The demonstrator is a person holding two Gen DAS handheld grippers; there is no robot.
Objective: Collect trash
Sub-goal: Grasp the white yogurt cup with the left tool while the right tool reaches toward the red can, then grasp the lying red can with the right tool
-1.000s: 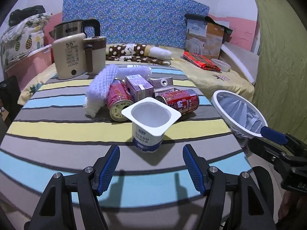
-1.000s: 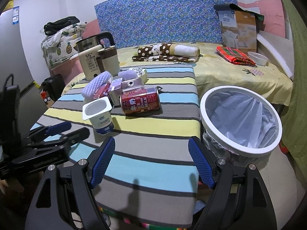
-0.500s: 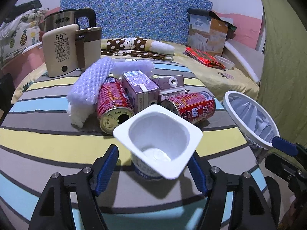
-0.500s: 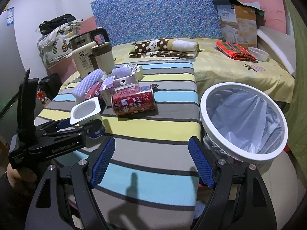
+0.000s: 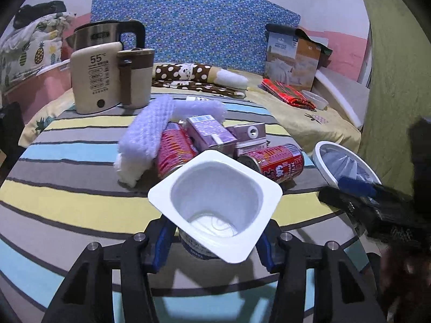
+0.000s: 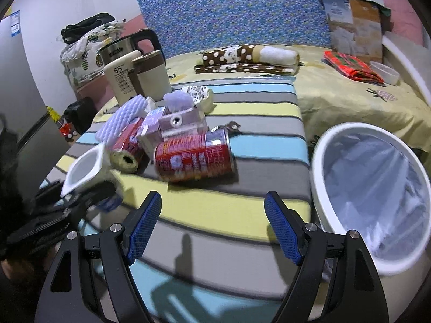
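A white yogurt cup (image 5: 215, 196) stands tilted on the striped table (image 5: 80, 210), between the blue pads of my left gripper (image 5: 214, 242). The jaws are closing and the pads press its sides. The right wrist view shows the cup (image 6: 83, 167) leaning in that gripper at the left. Behind it lie two red cans (image 5: 274, 164) (image 5: 175, 150), purple cartons (image 5: 210, 132) and white foam netting (image 5: 146, 137). My right gripper (image 6: 212, 226) is open and empty over the table's near edge, in front of the bigger can (image 6: 194, 158). The lined white bin (image 6: 317, 161) stands to its right.
A beige kettle (image 5: 91, 80) and a brown-lidded jug (image 5: 134, 78) stand at the table's back left. Behind the table is a bed (image 6: 350, 102) with a dotted cushion, a red cloth and a box. The bin's rim (image 5: 319, 156) sits beside the table's right edge.
My left gripper moved forward around the yogurt cup and its jaws narrowed onto it; the cup now tilts. My right gripper moved left and forward over the table towards the cans.
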